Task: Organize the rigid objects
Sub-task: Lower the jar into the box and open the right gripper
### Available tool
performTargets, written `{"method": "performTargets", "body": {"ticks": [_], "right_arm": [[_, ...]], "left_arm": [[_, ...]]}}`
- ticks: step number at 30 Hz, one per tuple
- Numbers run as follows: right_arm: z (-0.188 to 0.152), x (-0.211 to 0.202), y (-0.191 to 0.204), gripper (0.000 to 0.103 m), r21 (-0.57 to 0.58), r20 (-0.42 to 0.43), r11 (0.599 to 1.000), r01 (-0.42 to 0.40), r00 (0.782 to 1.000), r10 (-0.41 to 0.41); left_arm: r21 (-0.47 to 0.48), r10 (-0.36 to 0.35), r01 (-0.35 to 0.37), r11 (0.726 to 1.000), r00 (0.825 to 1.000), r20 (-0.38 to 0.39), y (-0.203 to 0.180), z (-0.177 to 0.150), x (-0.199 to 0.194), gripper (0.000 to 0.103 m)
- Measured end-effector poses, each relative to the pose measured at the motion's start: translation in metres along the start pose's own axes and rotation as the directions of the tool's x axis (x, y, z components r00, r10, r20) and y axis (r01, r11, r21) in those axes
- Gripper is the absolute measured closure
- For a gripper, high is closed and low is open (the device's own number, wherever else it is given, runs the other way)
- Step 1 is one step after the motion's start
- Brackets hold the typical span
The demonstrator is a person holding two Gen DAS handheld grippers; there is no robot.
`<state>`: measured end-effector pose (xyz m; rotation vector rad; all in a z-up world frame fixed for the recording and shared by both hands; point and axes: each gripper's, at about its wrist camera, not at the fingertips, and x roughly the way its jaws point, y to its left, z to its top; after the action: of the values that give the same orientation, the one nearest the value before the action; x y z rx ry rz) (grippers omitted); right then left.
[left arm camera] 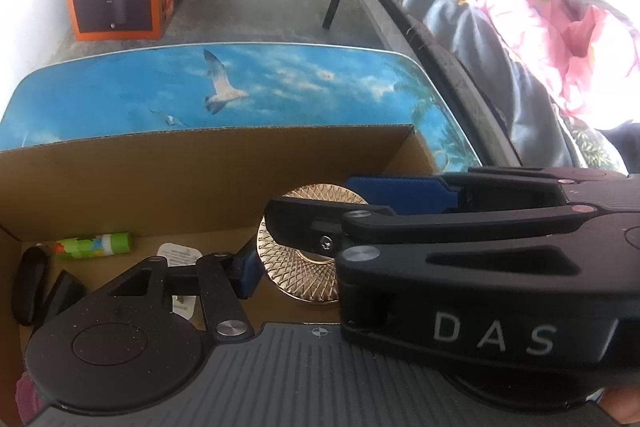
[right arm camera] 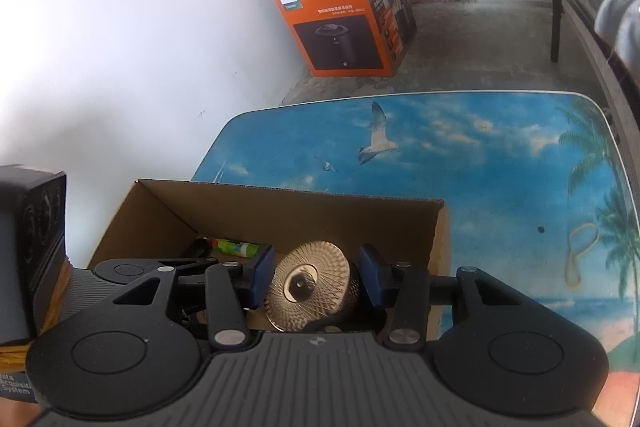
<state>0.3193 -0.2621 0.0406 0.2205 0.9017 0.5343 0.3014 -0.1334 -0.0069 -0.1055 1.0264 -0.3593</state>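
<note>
While both wrist views look into the box: the lines below take the cardboard box as landmark.
Cardboard box (right arm camera: 288, 211): open-topped, on a desk (right arm camera: 500, 171) printed with sky, gulls and palms; bare desk stretches beyond its far wall and to its right.
Gold disc (right arm camera: 306, 285): a round, ribbed metallic piece with a dark centre hub, tilted up on edge inside the box near its right wall.
Right gripper (right arm camera: 316, 281): reaching over the box's near edge, blue-padded fingers (right arm camera: 262, 277) parted either side of the disc; whether the pads touch it I cannot tell.
Left gripper (left arm camera: 348, 227): only one blue finger (left arm camera: 244, 271) shows; the right gripper's body, lettered "DAS", crosses in front, so its spread cannot be told.
Other contents: a green tube (left arm camera: 96, 245) along the box's far wall, dark items (left arm camera: 30, 283) at its left end.
Writing: an orange carton (right arm camera: 340, 15) on the floor beyond the box reads "PHILIPS".
Loose item: a rubber band (right arm camera: 580, 255) on the desk right of the box.
</note>
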Motion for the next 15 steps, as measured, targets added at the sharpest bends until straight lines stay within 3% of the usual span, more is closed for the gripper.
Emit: {"method": "performTargets", "body": {"ticks": [11, 15], "right_arm": [[0.001, 0.0, -0.004, 0.053, 0.012, 0.027, 1.0, -0.026, 0.999, 0.026], [-0.006, -0.012, -0.007, 0.054, 0.054, 0.054, 0.996, -0.065, 0.997, 0.062]], "left_arm": [[-0.006, 0.008, -0.008, 1.0, 1.0, 0.005, 0.002, 0.003, 0.001, 0.039], [0.0, 0.003, -0.003, 1.0, 1.0, 0.031, -0.001, -0.002, -0.014, 0.031]]}}
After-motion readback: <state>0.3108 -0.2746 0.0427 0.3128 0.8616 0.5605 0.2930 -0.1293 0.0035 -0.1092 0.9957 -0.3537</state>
